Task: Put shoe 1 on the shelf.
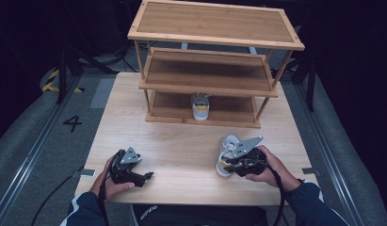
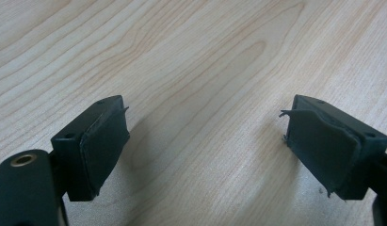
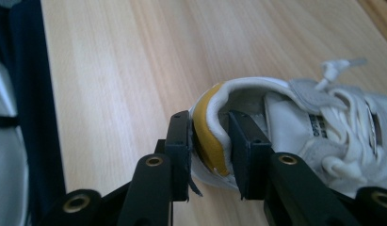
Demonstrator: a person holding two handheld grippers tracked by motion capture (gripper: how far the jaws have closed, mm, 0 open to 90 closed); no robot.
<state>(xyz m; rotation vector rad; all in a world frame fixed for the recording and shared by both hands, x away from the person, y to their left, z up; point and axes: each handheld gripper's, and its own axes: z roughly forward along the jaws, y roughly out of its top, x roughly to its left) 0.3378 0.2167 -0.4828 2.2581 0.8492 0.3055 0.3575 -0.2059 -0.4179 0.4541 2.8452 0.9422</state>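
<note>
A white sneaker with a yellow heel patch (image 3: 294,122) lies on the wooden table (image 1: 181,146) at the front right. My right gripper (image 3: 210,146) is shut on its heel collar, one jaw outside on the yellow patch and one inside the shoe. From above, the same sneaker (image 1: 225,156) sits under the right gripper (image 1: 231,162). A matching sneaker (image 1: 200,106) stands on the bottom shelf of the wooden rack (image 1: 214,61). My left gripper (image 1: 146,176) rests at the front left, open, with bare table between its pads (image 2: 104,146).
The three-tier wooden rack stands at the far side of the table; its upper two shelves hold nothing. Dark floor, rails and a cable surround the table. A dark sleeve (image 3: 21,108) shows at the left of the right gripper view.
</note>
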